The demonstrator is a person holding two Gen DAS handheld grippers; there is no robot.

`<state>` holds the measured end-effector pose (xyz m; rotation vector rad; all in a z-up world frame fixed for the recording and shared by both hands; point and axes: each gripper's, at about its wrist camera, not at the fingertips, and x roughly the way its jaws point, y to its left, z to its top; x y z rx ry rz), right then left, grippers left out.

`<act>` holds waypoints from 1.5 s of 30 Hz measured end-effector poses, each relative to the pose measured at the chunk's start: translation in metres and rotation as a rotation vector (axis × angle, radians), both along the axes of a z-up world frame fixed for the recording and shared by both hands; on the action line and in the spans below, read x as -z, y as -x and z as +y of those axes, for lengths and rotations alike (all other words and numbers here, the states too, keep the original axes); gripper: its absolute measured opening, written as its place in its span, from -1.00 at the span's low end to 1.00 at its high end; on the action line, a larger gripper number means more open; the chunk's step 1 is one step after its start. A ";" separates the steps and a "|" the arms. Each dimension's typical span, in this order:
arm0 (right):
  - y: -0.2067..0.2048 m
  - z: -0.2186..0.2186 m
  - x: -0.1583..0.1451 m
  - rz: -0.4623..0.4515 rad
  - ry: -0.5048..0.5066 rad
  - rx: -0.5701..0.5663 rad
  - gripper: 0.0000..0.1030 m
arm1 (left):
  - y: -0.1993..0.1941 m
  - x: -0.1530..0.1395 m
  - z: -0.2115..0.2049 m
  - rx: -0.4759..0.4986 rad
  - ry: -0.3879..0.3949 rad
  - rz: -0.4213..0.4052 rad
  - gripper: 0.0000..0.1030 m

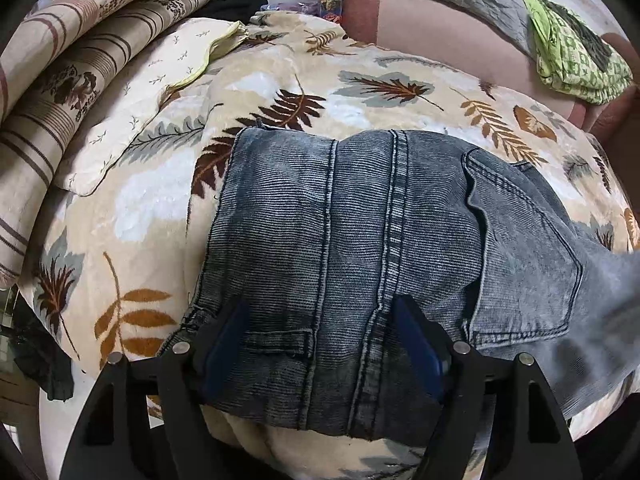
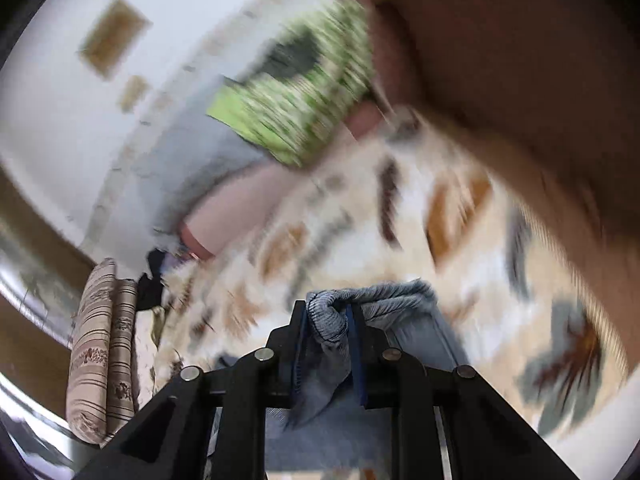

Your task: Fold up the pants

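Note:
Grey-blue washed jeans (image 1: 360,220) lie folded on a leaf-patterned blanket (image 1: 120,220), back pocket (image 1: 520,260) to the right. My left gripper (image 1: 320,308) hovers over the near end of the jeans. It is open, its blue pads wide apart with the seamed denim lying between them. In the blurred right wrist view, my right gripper (image 2: 328,312) is shut on a bunched fold of the jeans (image 2: 384,296), lifted off the blanket (image 2: 460,240). The cloth hangs down between its fingers.
Striped folded bedding (image 1: 60,80) and a cream pillow (image 1: 152,92) sit at the left. A green patterned cloth (image 1: 572,56) lies on a pink cushion (image 1: 440,28) at the back right. A blurred brown mass (image 2: 520,60) fills the right wrist view's upper right.

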<state>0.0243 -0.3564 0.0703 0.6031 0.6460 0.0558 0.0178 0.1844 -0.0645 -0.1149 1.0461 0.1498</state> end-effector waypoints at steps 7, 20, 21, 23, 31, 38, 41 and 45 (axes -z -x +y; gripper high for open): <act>0.034 -0.028 0.175 0.480 -0.005 0.092 -0.46 | 0.000 -0.001 -0.001 0.014 -0.007 0.006 0.49; 0.030 0.010 0.133 0.311 0.050 0.018 0.59 | 0.000 -0.021 -0.002 -0.062 -0.036 0.002 0.60; 0.024 0.006 0.155 0.422 0.044 0.031 0.59 | -0.006 -0.004 -0.001 -0.058 -0.072 0.082 0.66; 0.022 -0.001 0.178 0.536 0.015 0.086 0.55 | -0.008 0.003 -0.002 -0.038 -0.088 0.098 0.71; -0.054 0.105 0.059 0.172 0.152 -0.239 0.55 | -0.003 -0.041 -0.023 -0.019 -0.125 -0.091 0.72; -0.164 0.286 0.093 0.249 0.184 -0.726 0.50 | -0.010 0.003 -0.009 -0.055 -0.068 -0.008 0.91; -0.196 0.334 0.130 0.328 0.261 -0.803 0.33 | -0.008 0.005 -0.009 -0.033 -0.066 -0.033 0.91; -0.210 0.357 0.158 0.424 0.333 -0.865 -0.90 | -0.004 0.005 -0.006 -0.021 -0.051 -0.048 0.93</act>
